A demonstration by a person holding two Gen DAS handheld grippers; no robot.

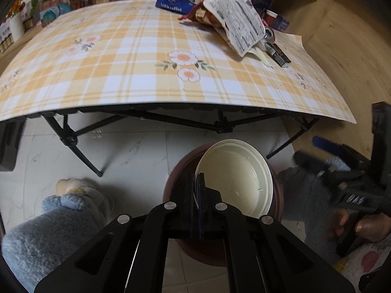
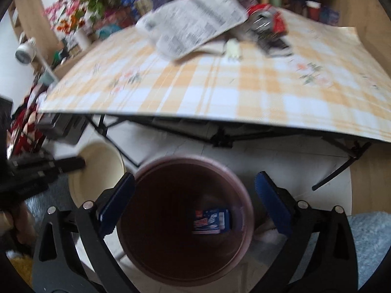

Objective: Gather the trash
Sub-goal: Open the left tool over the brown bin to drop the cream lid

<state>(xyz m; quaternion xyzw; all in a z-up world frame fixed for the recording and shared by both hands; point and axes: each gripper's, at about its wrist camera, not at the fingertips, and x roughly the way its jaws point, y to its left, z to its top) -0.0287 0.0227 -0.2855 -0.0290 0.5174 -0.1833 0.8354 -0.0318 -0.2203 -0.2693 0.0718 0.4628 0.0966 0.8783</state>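
My left gripper (image 1: 195, 190) is shut on the rim of a white plastic bowl (image 1: 239, 178) and holds it tilted over a dark red bin (image 1: 176, 183) on the floor. The bowl also shows in the right wrist view (image 2: 97, 171), left of the bin (image 2: 185, 219). My right gripper (image 2: 195, 205) is open and empty above the bin's mouth. A blue wrapper (image 2: 211, 221) lies inside the bin. More trash sits on the checked table (image 1: 146, 73): a printed paper bag (image 1: 239, 24), a can (image 1: 268, 34) and a black box (image 1: 278, 53).
A blue packet (image 1: 173, 3) lies at the table's far edge. The folding table's black legs (image 1: 73, 141) stand on the white tile floor. Shelves with flowers and boxes (image 2: 80, 12) line the back. My fleece-clad knees (image 1: 48, 232) are at the lower left.
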